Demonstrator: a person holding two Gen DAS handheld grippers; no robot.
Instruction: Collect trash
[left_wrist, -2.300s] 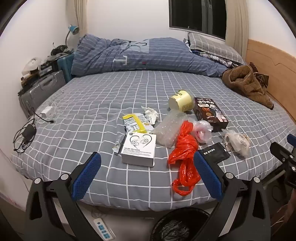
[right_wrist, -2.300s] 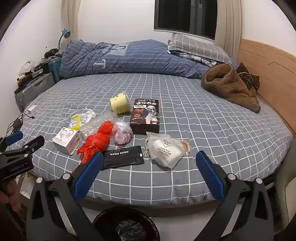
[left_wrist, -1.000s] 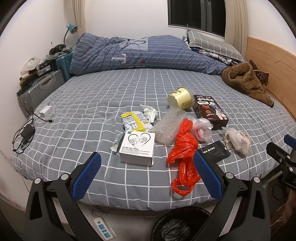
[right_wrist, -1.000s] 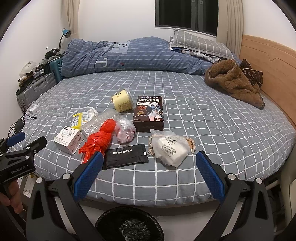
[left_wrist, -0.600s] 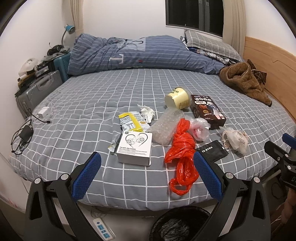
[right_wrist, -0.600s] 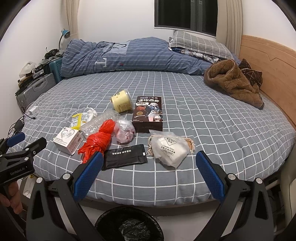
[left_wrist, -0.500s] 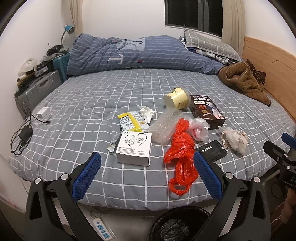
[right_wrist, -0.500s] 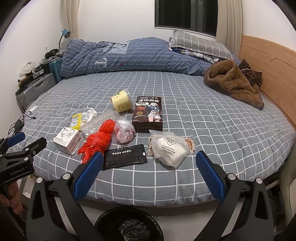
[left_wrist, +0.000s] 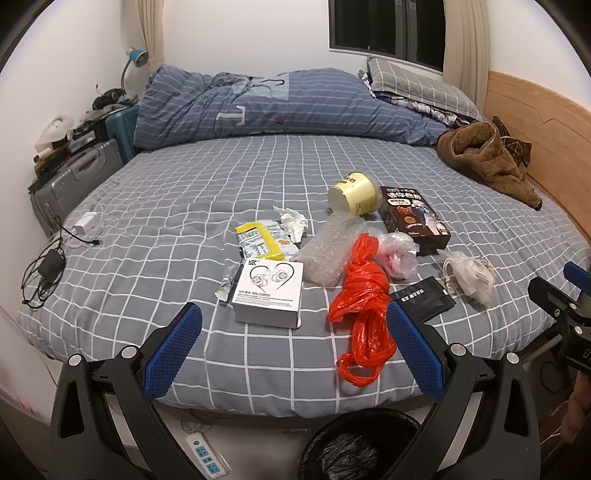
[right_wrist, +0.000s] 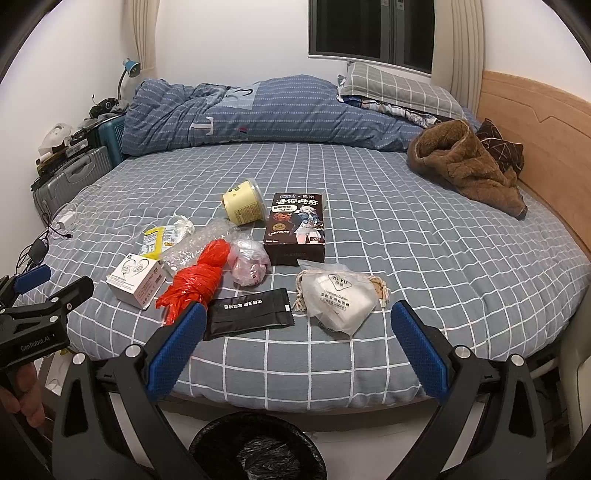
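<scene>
Above the bin (right_wrist: 255, 446), both grippers agape, empty

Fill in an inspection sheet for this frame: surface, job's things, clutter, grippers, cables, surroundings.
Surface: bed with grey checked sheet.
Job's things: near the front edge lie a white earphone box, red plastic bag, bubble wrap, yellow wrapper, crumpled tissue, tipped yellow cup, dark snack box, pink-filled bag, black packet, bagged mask; lined bin on the floor below.
Clutter: brown jacket, rolled duvet.
Grippers: left gripper and right gripper open, empty, short of the bed.
Cables: charger leads at bed's left edge; power strip on floor.
Surroundings: suitcases, lamp, window.
</scene>
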